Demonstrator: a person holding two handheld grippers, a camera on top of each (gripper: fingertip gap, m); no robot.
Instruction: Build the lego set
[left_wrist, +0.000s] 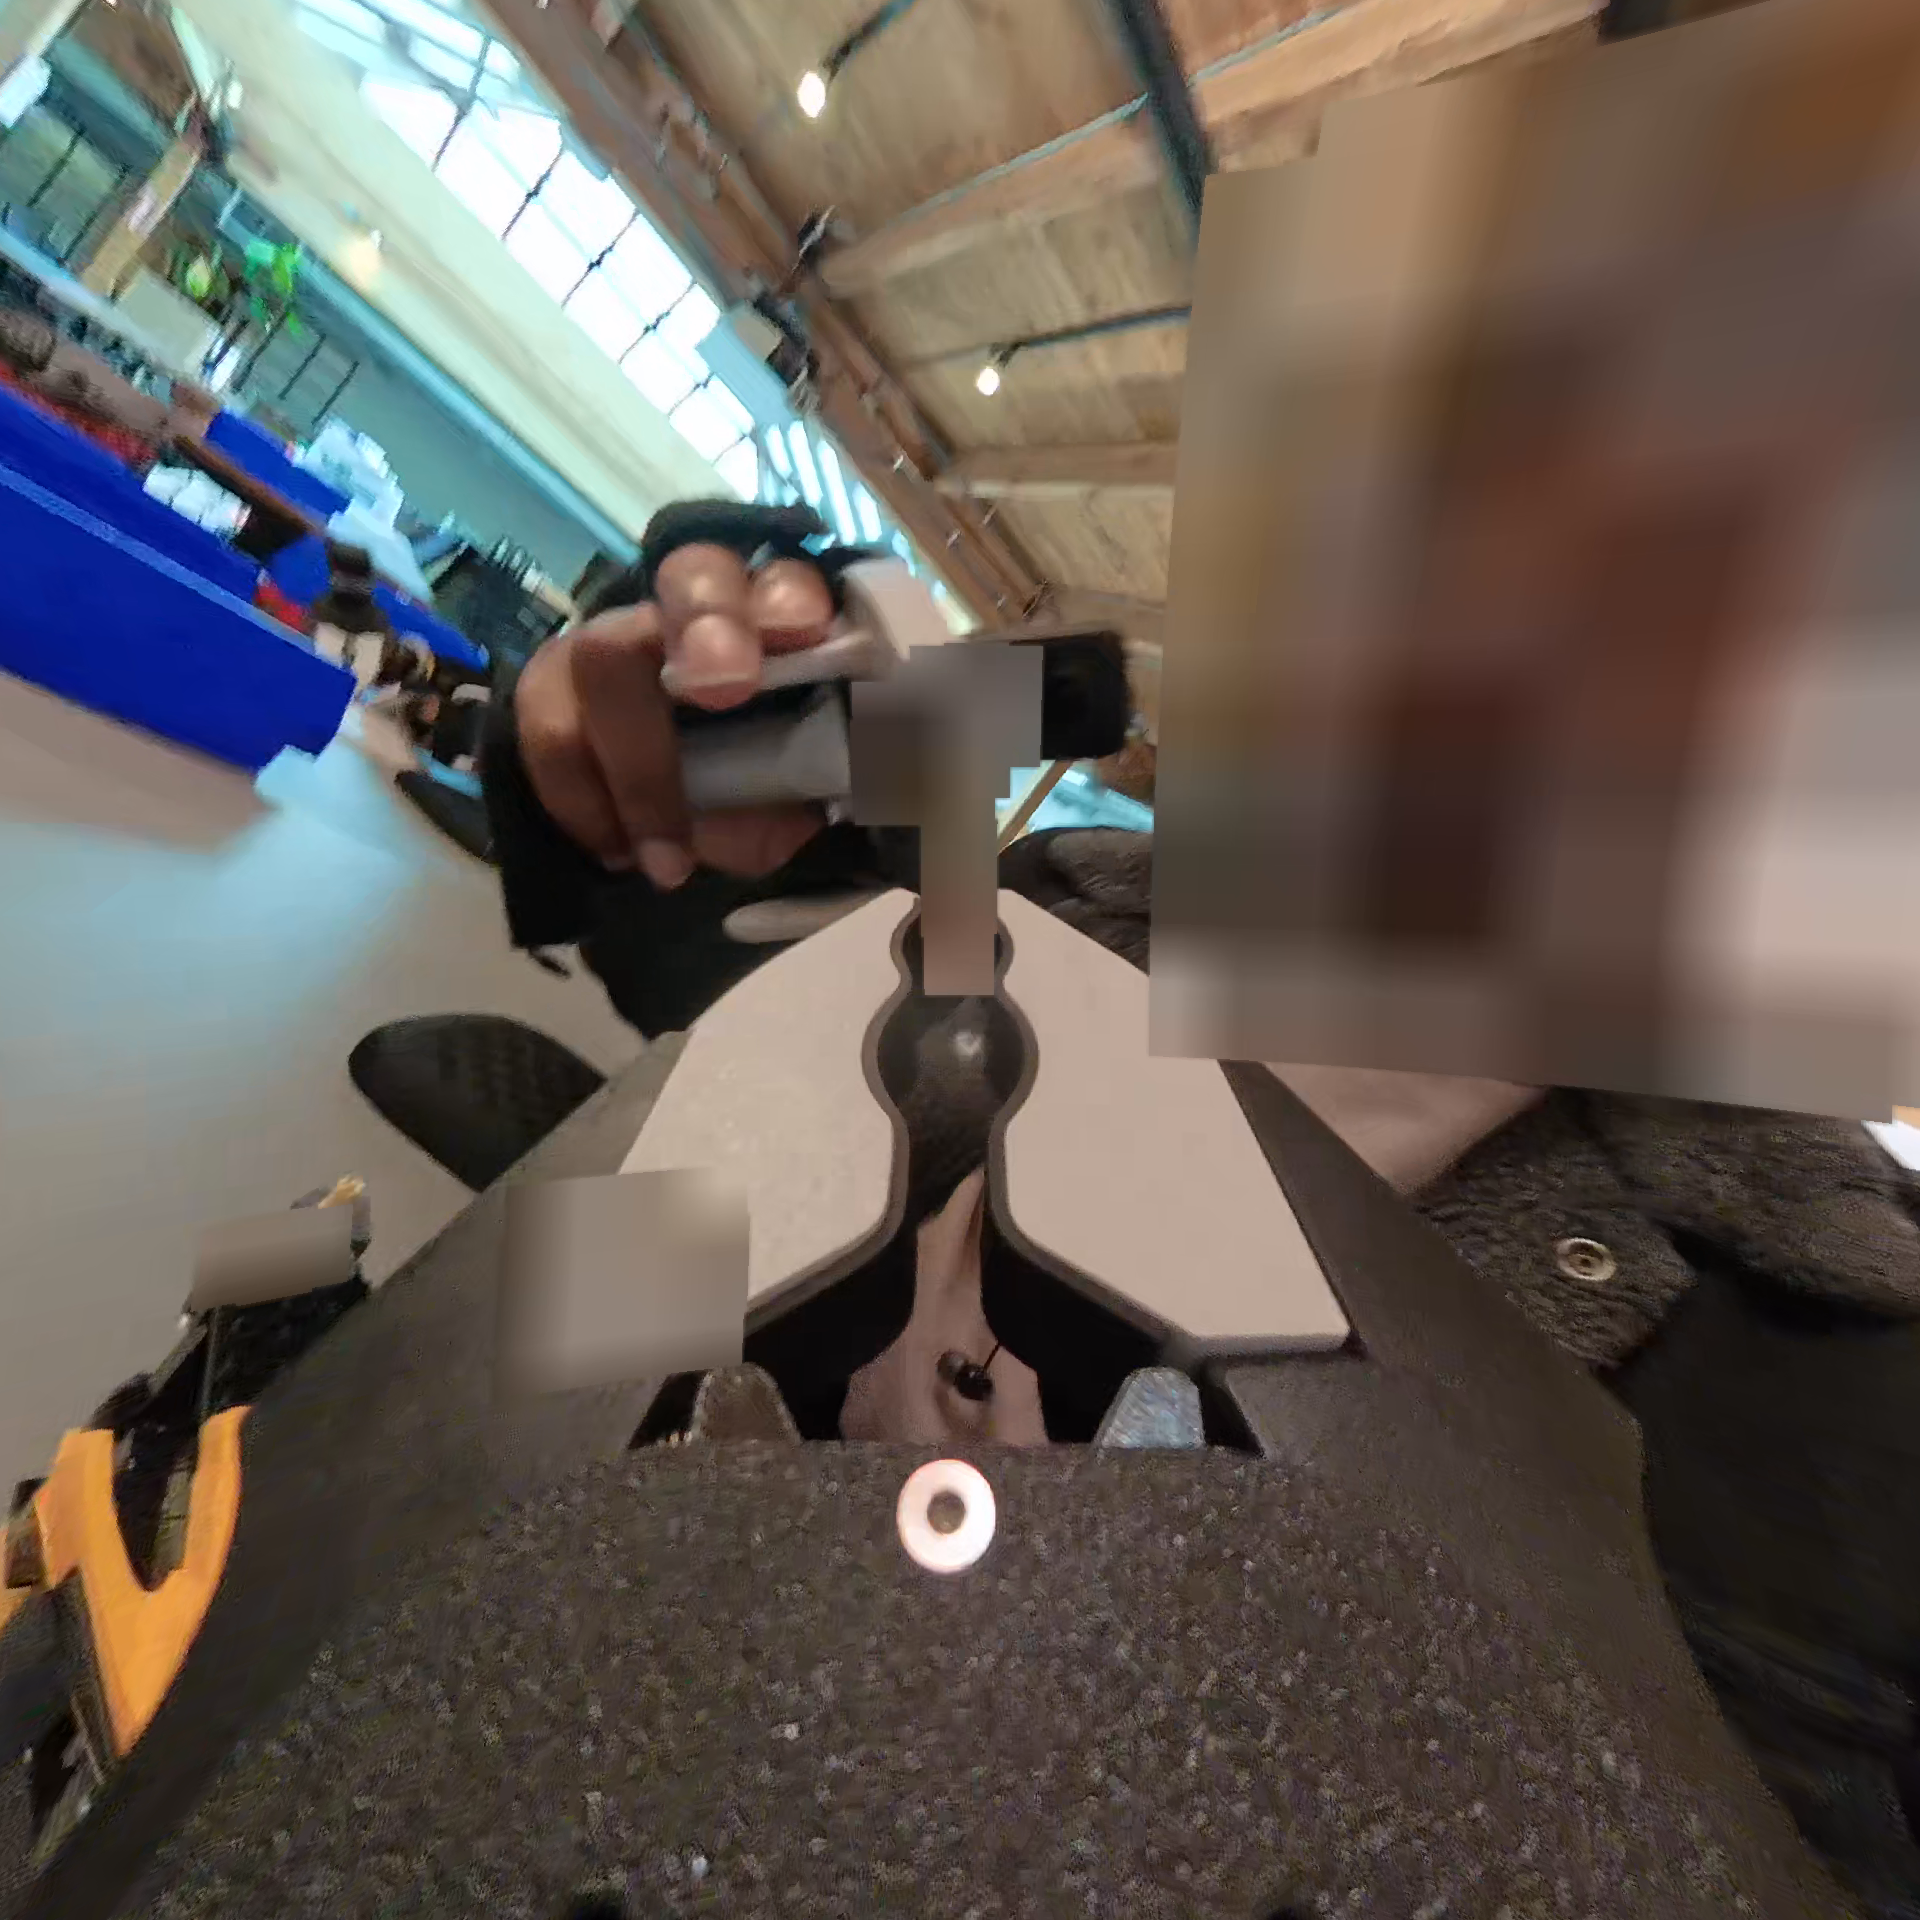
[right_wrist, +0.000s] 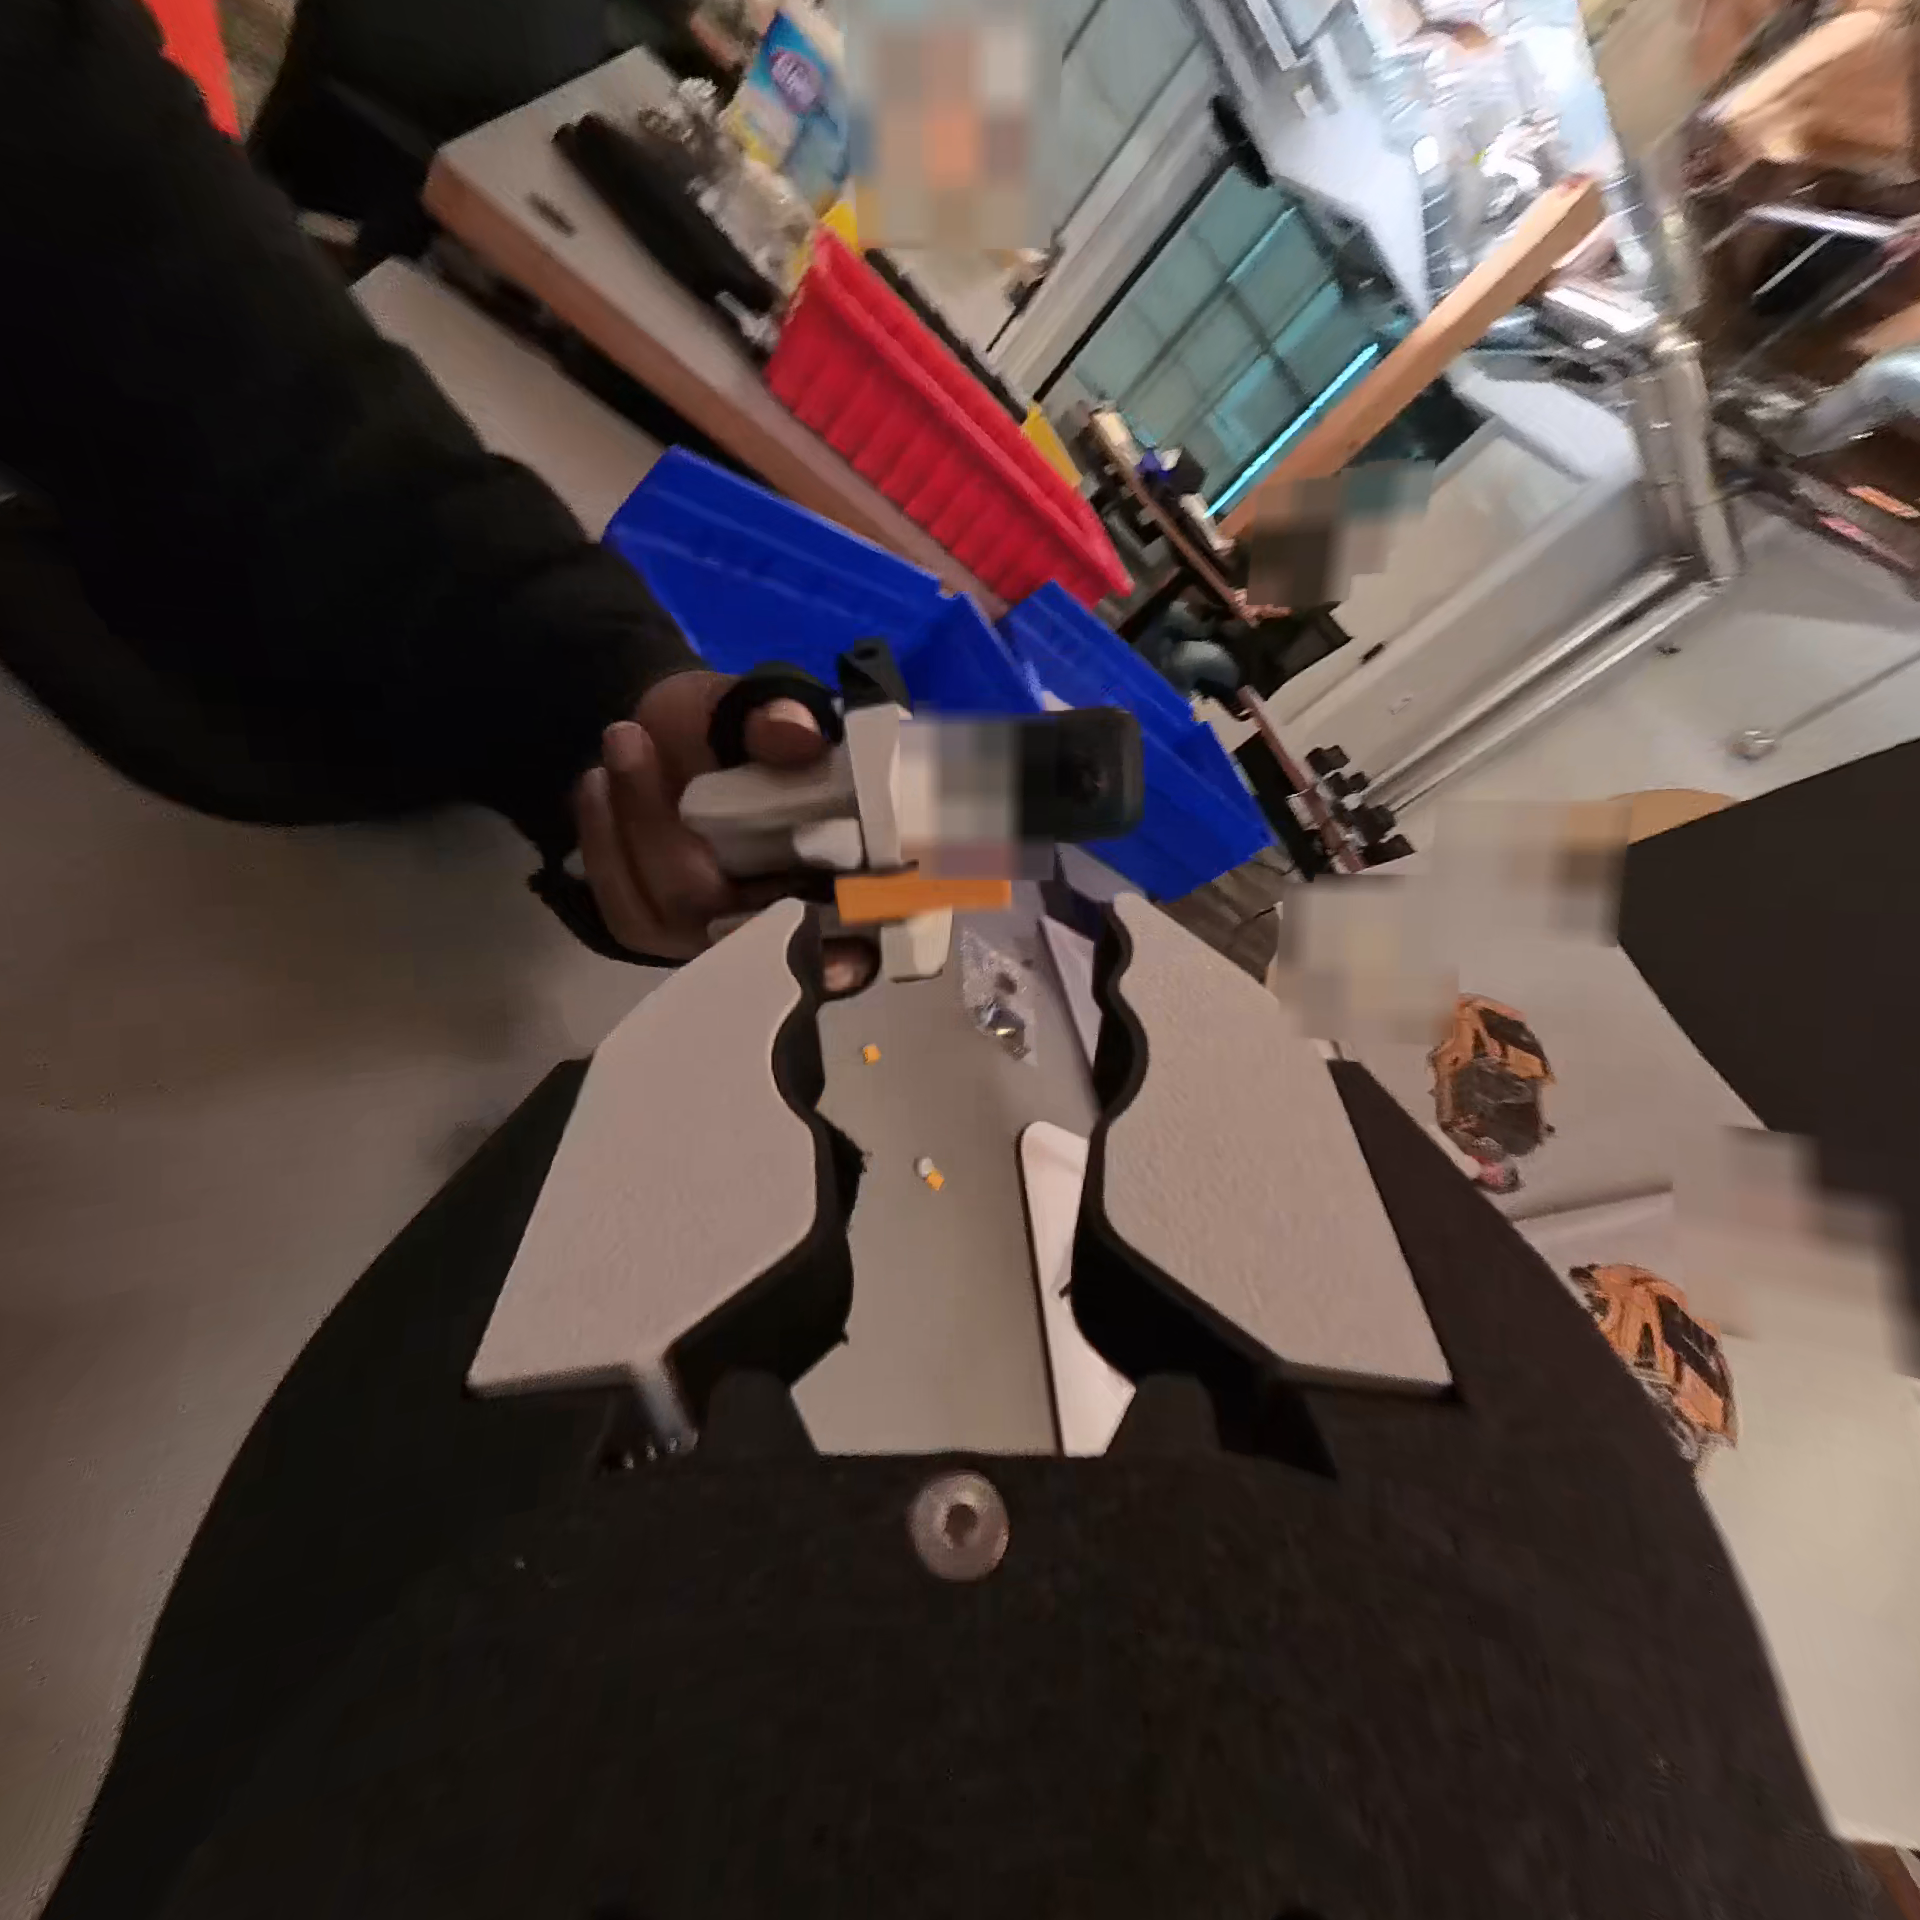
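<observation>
1. Pointing up toward a wooden ceiling (left_wrist: 1039, 260), the left gripper (left_wrist: 951, 935) has its fingers (left_wrist: 790, 1101) drawn narrow, the tips almost meeting; a mosaic patch covers the very tips, so I cannot tell whether anything is pinched there.
2. Beyond it, a hand (left_wrist: 623, 748) in a black sleeve holds the other grey gripper, well apart from the left one.
3. The right gripper (right_wrist: 956, 935) has its fingers (right_wrist: 686, 1143) spread wide with nothing between them.
4. Seen through that gap is the grey worktop (right_wrist: 935, 1299), with small orange bits (right_wrist: 932, 1177) and a clear bag (right_wrist: 997, 997) of small parts lying on it.
5. Just past the right fingertips, a hand (right_wrist: 644, 831) grips the left gripper's handle.
6. Blue bins (right_wrist: 790, 582) and a red bin (right_wrist: 914, 416) stand farther back; orange-and-black items (right_wrist: 1491, 1081) lie to the right.
</observation>
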